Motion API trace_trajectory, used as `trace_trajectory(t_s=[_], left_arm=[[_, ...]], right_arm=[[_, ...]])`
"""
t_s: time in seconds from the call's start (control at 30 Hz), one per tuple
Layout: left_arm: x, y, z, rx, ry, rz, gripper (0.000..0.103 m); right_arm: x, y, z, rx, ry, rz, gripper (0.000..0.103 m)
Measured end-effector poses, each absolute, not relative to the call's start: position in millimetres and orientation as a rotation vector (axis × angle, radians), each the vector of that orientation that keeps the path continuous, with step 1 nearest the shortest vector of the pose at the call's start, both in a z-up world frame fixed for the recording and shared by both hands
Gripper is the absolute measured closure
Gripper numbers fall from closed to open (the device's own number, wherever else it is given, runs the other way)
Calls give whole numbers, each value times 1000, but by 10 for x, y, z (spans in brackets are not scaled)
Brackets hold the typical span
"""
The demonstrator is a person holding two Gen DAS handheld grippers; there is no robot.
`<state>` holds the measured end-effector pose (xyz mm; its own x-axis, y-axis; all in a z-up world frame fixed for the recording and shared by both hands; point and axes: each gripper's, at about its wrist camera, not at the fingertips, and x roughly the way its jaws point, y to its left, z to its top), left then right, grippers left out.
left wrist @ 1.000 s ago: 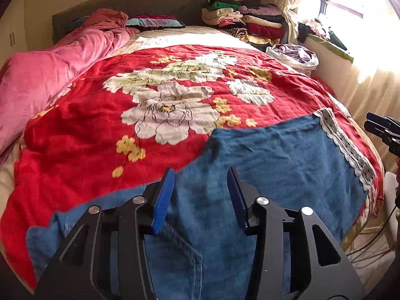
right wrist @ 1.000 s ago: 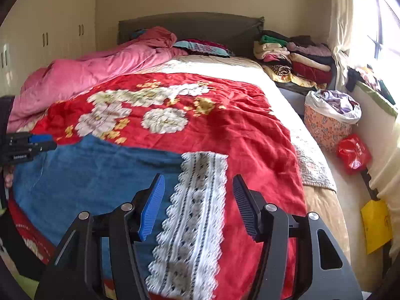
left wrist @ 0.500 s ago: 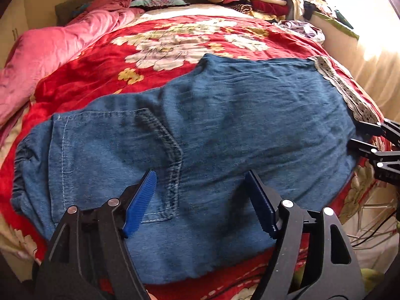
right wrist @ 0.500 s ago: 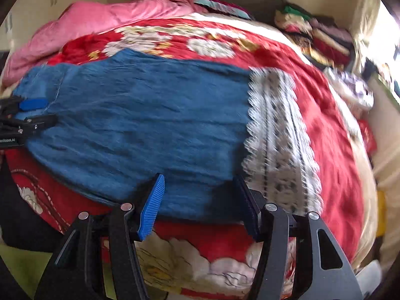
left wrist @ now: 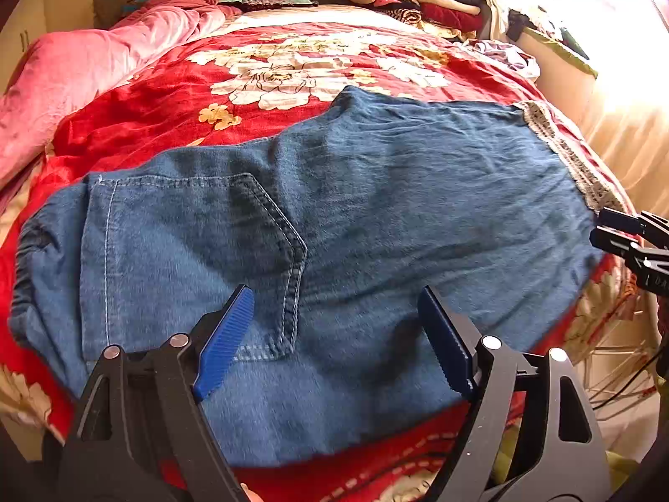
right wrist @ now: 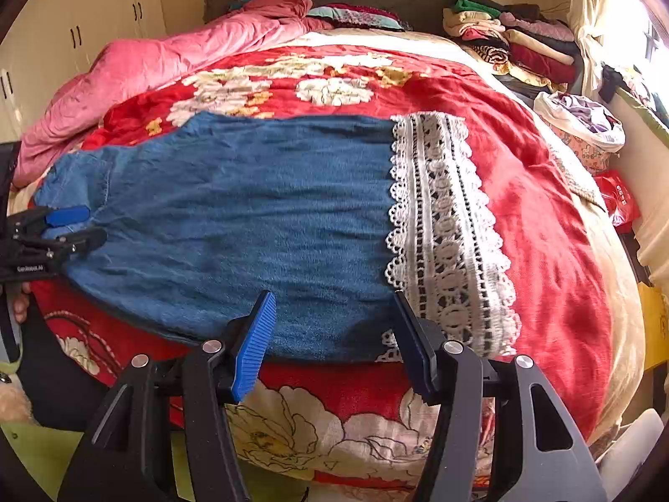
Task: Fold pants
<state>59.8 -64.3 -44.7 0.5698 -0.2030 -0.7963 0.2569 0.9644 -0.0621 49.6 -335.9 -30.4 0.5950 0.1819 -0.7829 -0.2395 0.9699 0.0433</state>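
Note:
Blue denim pants (left wrist: 376, 217) lie flat across the red flowered blanket (left wrist: 146, 125), folded lengthwise, back pocket (left wrist: 200, 251) up at the left and white lace hem (right wrist: 443, 230) at the right. My left gripper (left wrist: 334, 293) hovers over the seat near the front edge; its jaws are opening, with nothing pressed between the pads. My right gripper (right wrist: 334, 297) stands open above the near edge of the leg, just left of the lace. Each gripper shows at the side of the other's view: the right gripper (left wrist: 627, 238) and the left gripper (right wrist: 62, 226).
A pink duvet (right wrist: 146, 71) is bunched along the bed's far left. Folded clothes (right wrist: 514, 37) are stacked at the far right corner. Beside the bed stand a laundry basket (right wrist: 581, 134) and a red bag (right wrist: 619, 201). A wardrobe (right wrist: 75, 33) lines the left wall.
Both grippers came down and tipped toward the bed's near edge, so the pants now fill both views. The left jaws spread much wider; the right jaws kept their gap.

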Motion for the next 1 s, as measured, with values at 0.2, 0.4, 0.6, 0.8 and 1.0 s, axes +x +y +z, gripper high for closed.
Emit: trace_trajectory(t_s=[0.2, 0.4, 0.6, 0.8, 1.0], left_arm=[[462, -639, -232, 51, 878, -278, 26], [370, -710, -44, 63, 841, -294, 23], [381, -892, 56, 90, 834, -331, 22], [478, -1160, 122, 131, 834, -378, 18], [665, -1455, 155, 174, 842, -425, 17]], right_arm=[[416, -3469, -125, -35, 868, 230, 48], [324, -3583, 4, 6, 831, 203, 23], [263, -3752, 82, 61, 801, 188, 23], [242, -3897, 48, 105, 796, 172, 23], [253, -3984, -73, 145, 807, 167, 23]])
